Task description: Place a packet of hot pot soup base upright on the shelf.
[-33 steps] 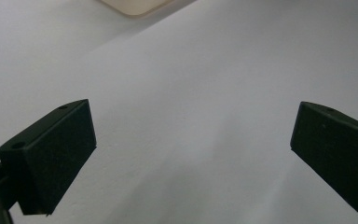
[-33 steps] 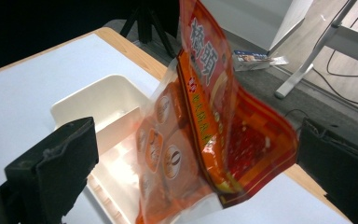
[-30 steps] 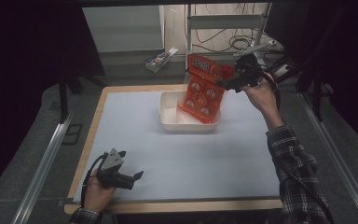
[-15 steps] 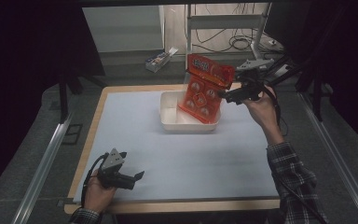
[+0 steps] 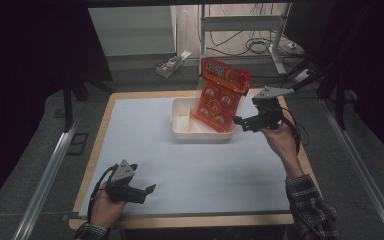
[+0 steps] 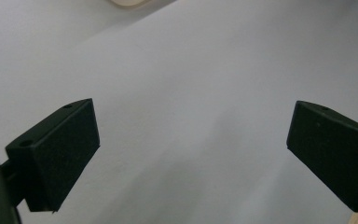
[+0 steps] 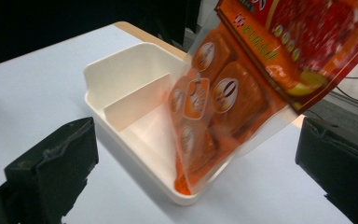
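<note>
1. Our right gripper (image 5: 239, 121) has its jaws spread wide and empty, just right of the bag (image 5: 219, 100).
2. The bag stands tilted in the bin (image 5: 182, 124), its lower corner down in the near compartment and its top leaning out over the rim.
3. We judge it needs a gentle nudge flat, so it cannot tip out.
4. Our left gripper (image 5: 150, 189) rests open on the table (image 5: 190, 165), well apart.

I work in a lab: black curtains ring my tabletop (image 5: 145, 150), aluminium rails (image 5: 45, 175) flank it, and loose cables (image 5: 260, 47) lie on the floor beyond.
</note>
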The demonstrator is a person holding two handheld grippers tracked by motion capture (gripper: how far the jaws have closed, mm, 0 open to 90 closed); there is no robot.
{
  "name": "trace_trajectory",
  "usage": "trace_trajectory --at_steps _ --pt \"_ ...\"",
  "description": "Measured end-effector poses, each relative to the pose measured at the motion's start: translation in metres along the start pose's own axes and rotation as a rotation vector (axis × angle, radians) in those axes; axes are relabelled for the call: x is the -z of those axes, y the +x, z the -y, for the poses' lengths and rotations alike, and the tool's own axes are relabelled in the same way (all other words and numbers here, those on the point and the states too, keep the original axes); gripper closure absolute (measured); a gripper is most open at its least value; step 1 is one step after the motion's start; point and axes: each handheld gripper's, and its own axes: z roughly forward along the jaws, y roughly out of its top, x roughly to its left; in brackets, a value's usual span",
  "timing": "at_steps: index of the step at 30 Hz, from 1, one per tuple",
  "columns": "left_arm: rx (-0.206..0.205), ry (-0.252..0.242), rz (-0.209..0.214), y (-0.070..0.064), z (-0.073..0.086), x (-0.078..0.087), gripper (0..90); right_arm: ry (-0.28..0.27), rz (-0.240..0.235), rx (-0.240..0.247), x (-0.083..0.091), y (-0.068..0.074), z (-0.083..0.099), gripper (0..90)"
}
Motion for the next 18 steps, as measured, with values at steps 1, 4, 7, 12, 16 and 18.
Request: trace_trajectory --at_steps 1,4,7,12,16,18 --pt "-0.007 0.004 -0.010 0.000 0.000 0.000 2.7 -0.003 -0.004 -0.004 0.001 0.002 0.003 0.0" --pt "-0.043 0.044 -0.040 -0.003 0.000 -0.003 3.5 0.046 0.007 -0.003 0.000 0.007 0.012 0.0" --pt "-0.051 0.049 -0.041 -0.004 0.000 -0.004 3.5 0.033 0.026 -0.015 0.003 0.010 0.015 0.0" --pt "-0.047 0.041 -0.035 -0.004 0.000 -0.003 3.4 0.036 0.012 -0.024 0.006 0.017 0.027 0.0" --pt "-0.051 0.048 -0.037 -0.004 0.000 -0.003 3.6 0.018 0.006 -0.044 0.011 0.024 0.036 0.0" --pt "-0.062 0.064 -0.046 -0.005 0.000 -0.004 4.0 0.005 -0.001 -0.060 0.014 0.027 0.039 0.0"
